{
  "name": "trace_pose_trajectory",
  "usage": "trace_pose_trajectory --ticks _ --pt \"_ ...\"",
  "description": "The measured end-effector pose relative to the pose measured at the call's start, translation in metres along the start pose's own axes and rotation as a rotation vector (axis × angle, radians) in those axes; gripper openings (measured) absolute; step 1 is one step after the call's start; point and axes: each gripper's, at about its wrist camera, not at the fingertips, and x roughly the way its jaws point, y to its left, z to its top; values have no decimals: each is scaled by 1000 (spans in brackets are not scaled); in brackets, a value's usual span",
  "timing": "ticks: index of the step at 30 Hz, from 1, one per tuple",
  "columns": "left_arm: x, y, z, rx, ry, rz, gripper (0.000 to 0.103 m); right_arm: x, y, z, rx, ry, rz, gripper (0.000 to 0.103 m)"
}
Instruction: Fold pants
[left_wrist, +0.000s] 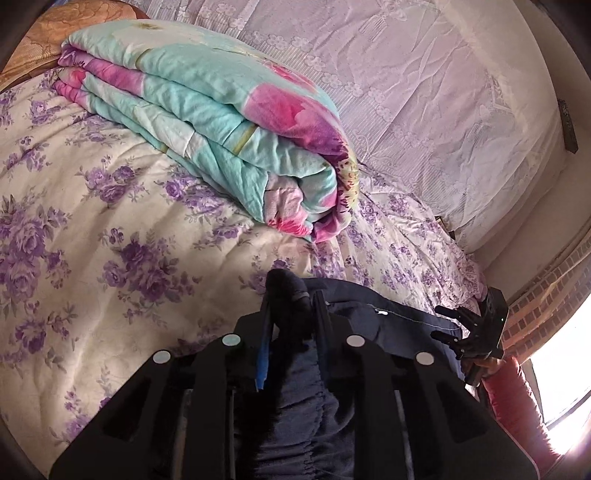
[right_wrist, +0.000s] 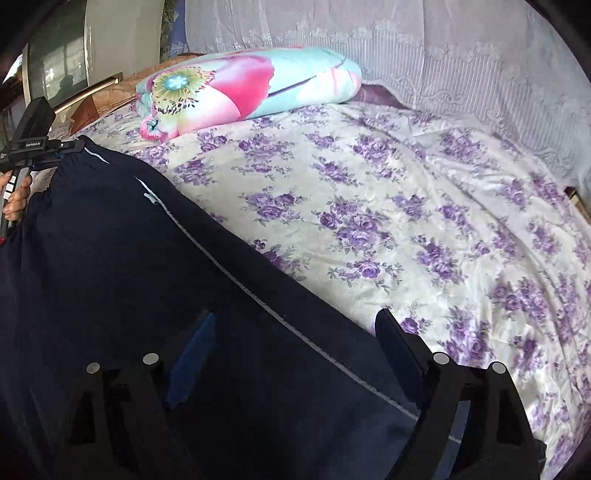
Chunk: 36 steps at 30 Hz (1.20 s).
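Dark navy soft-knit pants w/ thin pale side stripe are lying along near edge of bed, on cream bedspread w/ purple flower print; elastic waist end is being lifted slightly off it.

Left gripper: jaws clenched on bunched, gathered waistband fabric, wad of navy cloth poking out past the tips. In right wrist view, left gripper is sitting at waist corner, person's hand on the handle.

Right gripper: jaws standing wide apart over the leg, nothing pinched; cloth is lying under/between them, striped seam running across the gap. Can't tell if tips are touching cloth.

Handling, judged:
- light, limp, no stiffness; is going to sag & drape from any single hold
- knit looks grippy, not slick; not fragile
- elastic waist bunches thick, so gives a firm bite
- best 2nd hold prob. on striped side seam or opposite waist corner, so both holds are keeping the edge taut
- a mid-leg pinch is likely picking up only the top layer.

Folded teal-and-pink floral quilt is sitting at far end of bed, well apart from pants.
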Motion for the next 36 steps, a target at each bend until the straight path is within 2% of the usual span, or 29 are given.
trace_pose_trajectory --ticks 2,4,5,6,7,8,9,13,19,24,27,28,30,31,32,33,34,35,36 --pt "6 3 -2 -8 25 11 28 16 -5 -3 4 49 12 88" --pt "11 7 -3 -14 44 20 28 18 -13 -6 68 32 55 88" --pt "11 7 -2 -15 43 17 28 16 -11 -7 82 27 57 83" --pt "9 7 -2 -9 35 14 26 10 -5 -9 65 9 51 61" --pt "5 4 -1 11 19 14 22 3 4 -12 39 -8 -3 29" --pt "1 0 -1 30 3 5 19 -7 13 -15 15 -22 -63 14" --pt "-3 -4 -1 50 -15 -3 17 -16 23 -18 3 -38 -91 9" --pt "-18 -23 -2 136 -68 1 16 -66 54 -28 -2 -108 -159 6" --pt "-53 -22 -10 54 -135 -129 16 -155 125 -66 -36 -203 -232 6" --pt "-103 -38 -42 48 -219 -201 16 -211 199 -129 -58 -283 -238 6" --pt "-140 -39 -82 41 -263 -210 18 -222 234 -176 -17 -313 -177 6" --pt "-150 -35 -96 26 -274 -210 20 -219 245 -192 -11 -298 -161 6" --pt "-165 -18 -125 -53 -287 -153 45 -206 262 -218 -39 -258 -166 6" --pt "-170 -5 -140 -115 -288 -114 48 -199 269 -229 -49 -234 -166 6" --pt "-173 9 -152 -182 -272 -111 49 -195 272 -237 -46 -219 -158 6" --pt "-175 21 -164 -254 -254 -142 49 -192 272 -242 -37 -214 -146 6" --pt "-180 31 -175 -327 -246 -209 49 -192 271 -244 -27 -213 -134 6" --pt "-184 35 -182 -358 -249 -255 49 -192 271 -244 -23 -217 -125 6" --pt "-190 33 -187 -361 -251 -268 49 -193 269 -243 -20 -225 -121 6"
